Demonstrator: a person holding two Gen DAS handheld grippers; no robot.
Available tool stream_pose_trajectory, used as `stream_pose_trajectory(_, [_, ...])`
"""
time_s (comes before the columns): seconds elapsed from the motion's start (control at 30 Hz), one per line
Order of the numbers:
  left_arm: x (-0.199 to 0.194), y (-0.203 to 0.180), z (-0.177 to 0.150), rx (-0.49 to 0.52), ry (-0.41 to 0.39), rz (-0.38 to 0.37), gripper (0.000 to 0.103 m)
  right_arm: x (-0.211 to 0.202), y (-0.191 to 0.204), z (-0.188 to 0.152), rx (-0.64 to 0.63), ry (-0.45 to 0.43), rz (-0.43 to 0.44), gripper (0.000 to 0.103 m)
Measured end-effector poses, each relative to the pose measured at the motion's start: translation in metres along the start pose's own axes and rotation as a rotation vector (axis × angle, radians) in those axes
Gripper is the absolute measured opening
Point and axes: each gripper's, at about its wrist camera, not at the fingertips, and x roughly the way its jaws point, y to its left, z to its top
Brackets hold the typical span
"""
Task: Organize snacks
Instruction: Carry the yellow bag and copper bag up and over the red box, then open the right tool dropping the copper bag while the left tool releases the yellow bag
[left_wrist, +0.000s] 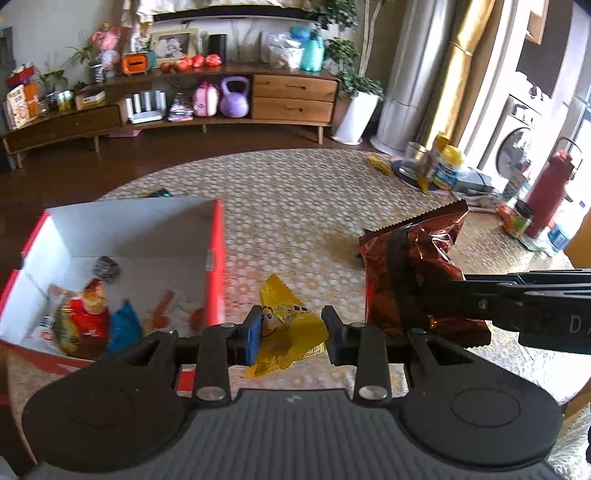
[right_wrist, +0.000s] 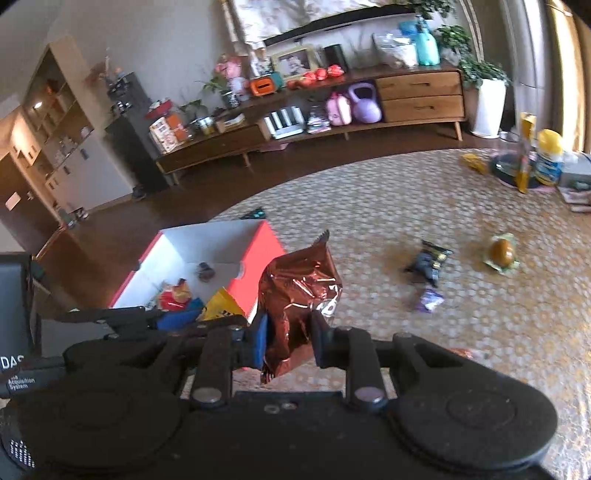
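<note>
A red box with a white inside (left_wrist: 218, 258) stands on the patterned table at the left and holds several snack packs (left_wrist: 83, 317). My left gripper (left_wrist: 290, 328) is shut on a yellow snack pack (left_wrist: 291, 332), just right of the box's near corner. My right gripper (right_wrist: 288, 341) is shut on a brown foil snack bag (right_wrist: 299, 284), held above the table beside the box (right_wrist: 258, 266). The foil bag also shows in the left wrist view (left_wrist: 410, 266), right of the yellow pack.
Loose snacks lie on the table to the right: a dark pack (right_wrist: 428, 262), a small purple pack (right_wrist: 428, 299) and a wrapped brown egg (right_wrist: 501, 252). Jars and bottles (left_wrist: 447, 166) stand at the far right; a red flask (left_wrist: 550, 192) stands beyond.
</note>
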Motion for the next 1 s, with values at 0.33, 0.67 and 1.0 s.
stream_pose_trajectory(0.33, [-0.014,0.065,0.008,-0.06,-0.02,0.089,0.033,0.041,0.058,0.014,-0.059,0.024,0.046,0.022])
stream_pose_trajectory(0.67, [-0.005,0.134,0.012,-0.126,-0.009,0.193,0.033,0.086,0.1,0.022,-0.1,0.075,0.062,0.022])
stream_pose_trajectory(1.0, [0.03,0.194,0.018,-0.179,0.043,0.295,0.033,0.138,0.113,0.021,-0.113,0.138,0.011,0.023])
